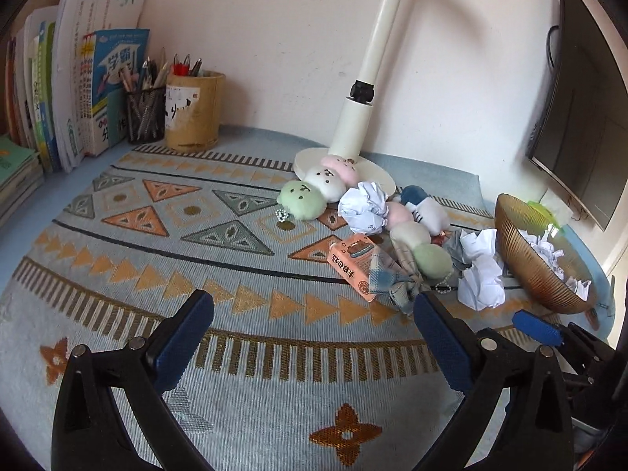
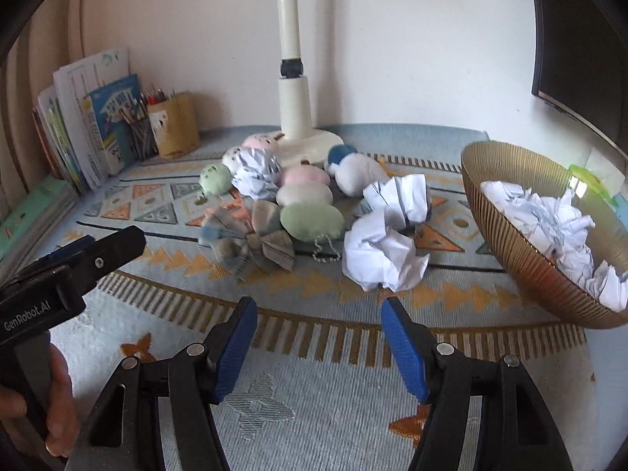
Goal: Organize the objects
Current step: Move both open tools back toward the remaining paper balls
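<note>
Both grippers, left [image 1: 314, 314] and right [image 2: 318, 325], hover with jaws apart and empty. Crumpled white paper balls [image 2: 382, 253] lie on the patterned cloth just beside the ribbed golden bowl [image 2: 522, 267]. The nearest ball is best approached squarely and pinched gently.

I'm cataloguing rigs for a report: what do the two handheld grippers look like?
Both the left gripper and the right gripper have black plastic arms with silver rivets and jaws faced with blue pads. The left gripper's body carries white "GenRobot.AI" lettering. No sleeves or cables show.
</note>
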`<move>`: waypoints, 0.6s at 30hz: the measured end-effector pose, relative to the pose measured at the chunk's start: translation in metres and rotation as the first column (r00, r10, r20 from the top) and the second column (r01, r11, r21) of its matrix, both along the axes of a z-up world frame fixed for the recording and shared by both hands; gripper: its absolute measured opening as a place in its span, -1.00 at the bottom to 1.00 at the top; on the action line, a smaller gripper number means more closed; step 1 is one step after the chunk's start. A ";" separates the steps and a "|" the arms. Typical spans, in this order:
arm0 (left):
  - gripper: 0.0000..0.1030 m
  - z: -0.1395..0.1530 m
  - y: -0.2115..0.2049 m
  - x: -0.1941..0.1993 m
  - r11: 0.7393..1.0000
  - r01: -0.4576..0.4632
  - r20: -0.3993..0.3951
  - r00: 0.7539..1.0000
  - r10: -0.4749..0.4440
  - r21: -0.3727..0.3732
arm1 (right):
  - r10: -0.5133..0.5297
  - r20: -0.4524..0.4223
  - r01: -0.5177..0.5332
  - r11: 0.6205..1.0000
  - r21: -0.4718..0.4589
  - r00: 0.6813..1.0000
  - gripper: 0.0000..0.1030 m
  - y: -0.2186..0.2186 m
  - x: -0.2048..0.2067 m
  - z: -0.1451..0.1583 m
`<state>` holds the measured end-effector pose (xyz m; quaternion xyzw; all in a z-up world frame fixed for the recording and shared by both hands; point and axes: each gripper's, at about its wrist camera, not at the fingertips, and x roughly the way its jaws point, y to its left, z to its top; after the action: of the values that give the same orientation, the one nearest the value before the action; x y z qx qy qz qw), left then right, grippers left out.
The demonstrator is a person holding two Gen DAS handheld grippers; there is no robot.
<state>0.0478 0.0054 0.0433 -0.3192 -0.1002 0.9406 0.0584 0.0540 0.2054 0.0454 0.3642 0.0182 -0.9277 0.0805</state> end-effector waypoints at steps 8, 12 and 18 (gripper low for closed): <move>0.98 -0.001 -0.003 0.001 1.000 0.007 0.013 1.000 -0.008 0.025 | -0.060 -0.017 0.060 0.998 -0.013 0.998 0.25 0.008 0.001 -0.001; 0.98 0.001 0.008 0.004 0.999 0.044 -0.001 0.999 -0.044 -0.025 | -0.156 -0.066 0.155 0.988 -0.026 0.985 0.25 0.022 0.007 0.006; 0.97 -0.003 0.042 -0.013 0.960 0.258 0.117 0.962 -0.246 -0.107 | -0.130 0.071 0.141 0.971 -0.195 0.989 0.25 0.050 -0.011 0.000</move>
<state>0.0351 0.0470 0.0407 -0.3800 -0.0044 0.9122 0.1531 0.0426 0.2556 0.0455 0.3811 -0.1021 -0.9173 0.0537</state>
